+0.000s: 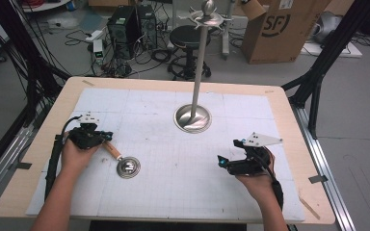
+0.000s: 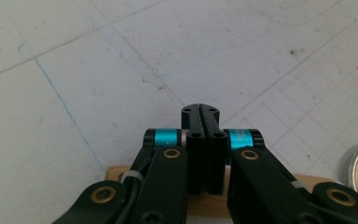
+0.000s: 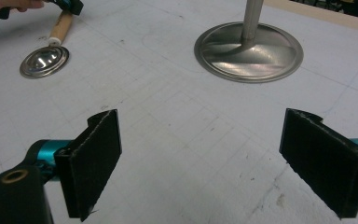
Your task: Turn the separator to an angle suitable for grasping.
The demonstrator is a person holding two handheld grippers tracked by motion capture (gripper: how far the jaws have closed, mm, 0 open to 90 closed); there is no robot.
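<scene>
Ladle-like, the small shiny steel scoop with a round bowl and a pale wooden handle (image 1: pixel 123 162) is lying at the worktop's seven o'clock, bowl down toward the person and handle angling up toward ten o'clock. Furthest left, the left gripper (image 1: pixel 107 136) is sitting over the far end of that handle; in its own view the black fingers (image 2: pixel 200 140) are pressing flat together with the wood passing beneath them, so they are closed, though whether they are pinching the handle or merely resting on it I cannot tell. Judging by looks, the scoop is handling as a light, rigid thing: the polished bowl is probably slippery and rounded, a poor place to hold, while the wooden handle is offering a straight, grippier stretch, best taken near its middle so the bowl's weight isn't tipping it. Further right, at twelve o'clock, a tall steel stand with a round dished base (image 1: pixel 192 118) is rising from the white gridded mat (image 1: pixel 173 187). At four o'clock the right gripper (image 1: pixel 220 161) is hovering with its padded fingers (image 3: pixel 95 163) spread wide, holding nothing, pointing toward the scoop and well apart from it.
</scene>
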